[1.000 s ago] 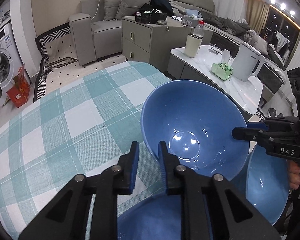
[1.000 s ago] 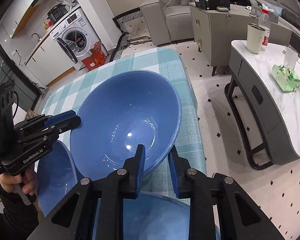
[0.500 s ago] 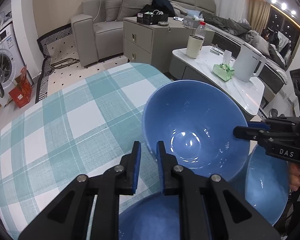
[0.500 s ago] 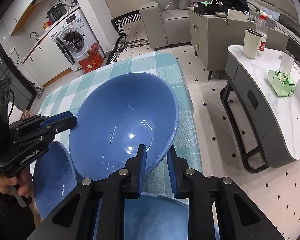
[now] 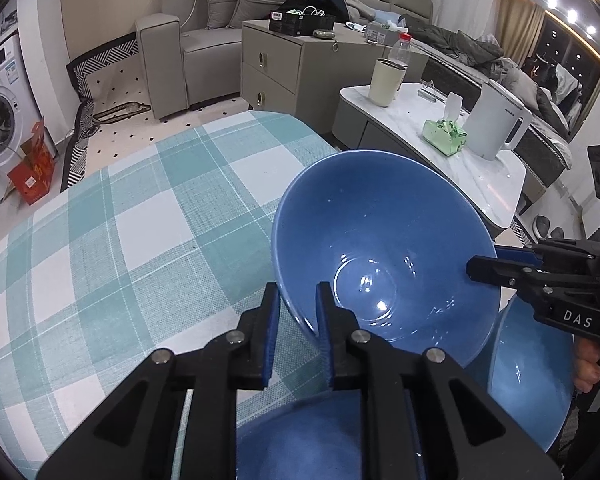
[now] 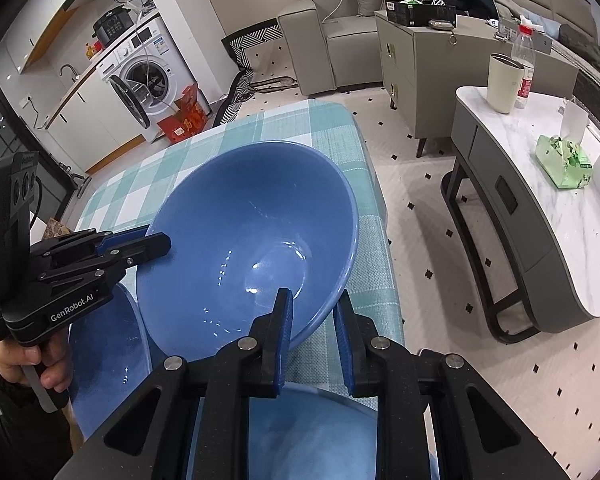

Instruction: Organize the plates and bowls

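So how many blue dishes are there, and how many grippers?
Blue bowls: 3 (the held bowl, a second bowl under the right gripper, a third bowl under the left gripper)
Grippers: 2
Total: 5

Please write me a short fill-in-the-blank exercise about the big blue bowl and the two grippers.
1. The large glossy blue bowl is gripped at its rim by ___ grippers.
2. The tablecloth under it is checked teal and ___.
3. The left gripper has one finger inside the bowl and one ___ it.
4. The right gripper grips the bowl's ___.

Missing words: two; white; outside; rim
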